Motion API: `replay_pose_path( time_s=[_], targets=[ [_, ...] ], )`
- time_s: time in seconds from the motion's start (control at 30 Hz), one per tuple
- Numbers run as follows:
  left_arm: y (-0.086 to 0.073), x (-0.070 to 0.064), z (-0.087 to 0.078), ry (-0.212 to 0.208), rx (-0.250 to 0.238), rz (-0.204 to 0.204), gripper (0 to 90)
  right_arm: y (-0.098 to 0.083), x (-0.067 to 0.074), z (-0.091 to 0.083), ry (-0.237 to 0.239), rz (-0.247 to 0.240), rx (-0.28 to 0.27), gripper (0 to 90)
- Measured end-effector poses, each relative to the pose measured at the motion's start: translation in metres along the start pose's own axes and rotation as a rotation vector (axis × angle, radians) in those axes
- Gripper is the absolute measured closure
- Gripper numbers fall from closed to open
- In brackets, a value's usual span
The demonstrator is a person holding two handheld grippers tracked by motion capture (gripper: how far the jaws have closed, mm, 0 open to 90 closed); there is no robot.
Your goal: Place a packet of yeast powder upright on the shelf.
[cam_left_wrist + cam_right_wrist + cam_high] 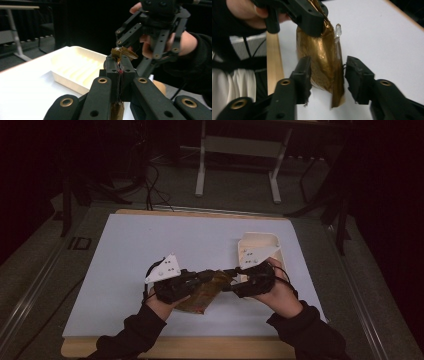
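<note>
On the white table (150,250), the brown pouch (322,62) spans lengthwise between the hands, pinched by the left gripper (120,65), the right gripper (328,75) spread around it, its lower end hidden.

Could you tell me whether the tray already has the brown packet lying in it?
No, the tray lies bare, while the packet is clamped in the left gripper.
</note>
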State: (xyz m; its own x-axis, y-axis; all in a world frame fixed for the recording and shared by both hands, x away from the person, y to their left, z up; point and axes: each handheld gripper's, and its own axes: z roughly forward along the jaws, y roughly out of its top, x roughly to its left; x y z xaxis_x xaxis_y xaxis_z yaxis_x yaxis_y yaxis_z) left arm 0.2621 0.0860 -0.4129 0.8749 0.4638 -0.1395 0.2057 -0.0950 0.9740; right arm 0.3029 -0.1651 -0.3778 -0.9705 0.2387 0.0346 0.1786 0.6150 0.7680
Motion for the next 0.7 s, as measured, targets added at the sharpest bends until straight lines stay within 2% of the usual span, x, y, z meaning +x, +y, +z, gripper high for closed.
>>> replay_pose_path(
  time_s=[0.03, 0.13, 0.27, 0.4, 0.5, 0.57, 0.63, 0.7],
  targets=[
    [0.000, 0.001, 0.000, -0.006, -0.005, -0.006, 89.3, 0.002, -0.001, 0.001, 0.014, -0.008, 0.033, 62.9],
    [-0.001, 0.001, 0.000, -0.013, -0.014, -0.014, 89.3, 0.005, -0.003, 0.003, 0.028, -0.013, 0.082, 67.9],
    [-0.001, 0.001, 0.000, -0.014, -0.023, -0.011, 89.3, 0.009, -0.006, 0.004, 0.044, -0.016, 0.101, 73.8],
    [-0.001, 0.002, -0.001, -0.009, -0.016, -0.006, 89.0, 0.011, -0.005, 0.004, 0.058, -0.050, 0.115, 84.6],
    [-0.002, 0.002, -0.001, -0.025, -0.009, -0.003, 87.5, 0.012, -0.004, 0.005, 0.068, -0.075, 0.134, 86.4],
    [-0.002, 0.003, -0.002, -0.042, -0.006, 0.005, 83.5, 0.012, -0.004, 0.005, 0.072, -0.087, 0.141, 86.8],
    [-0.002, 0.003, -0.003, -0.057, -0.015, 0.007, 73.9, 0.013, -0.003, 0.005, 0.064, -0.095, 0.149, 86.9],
    [0.000, 0.003, -0.004, -0.076, -0.018, 0.003, 68.2, 0.013, -0.003, 0.004, 0.063, -0.096, 0.150, 87.0]
  ],
)
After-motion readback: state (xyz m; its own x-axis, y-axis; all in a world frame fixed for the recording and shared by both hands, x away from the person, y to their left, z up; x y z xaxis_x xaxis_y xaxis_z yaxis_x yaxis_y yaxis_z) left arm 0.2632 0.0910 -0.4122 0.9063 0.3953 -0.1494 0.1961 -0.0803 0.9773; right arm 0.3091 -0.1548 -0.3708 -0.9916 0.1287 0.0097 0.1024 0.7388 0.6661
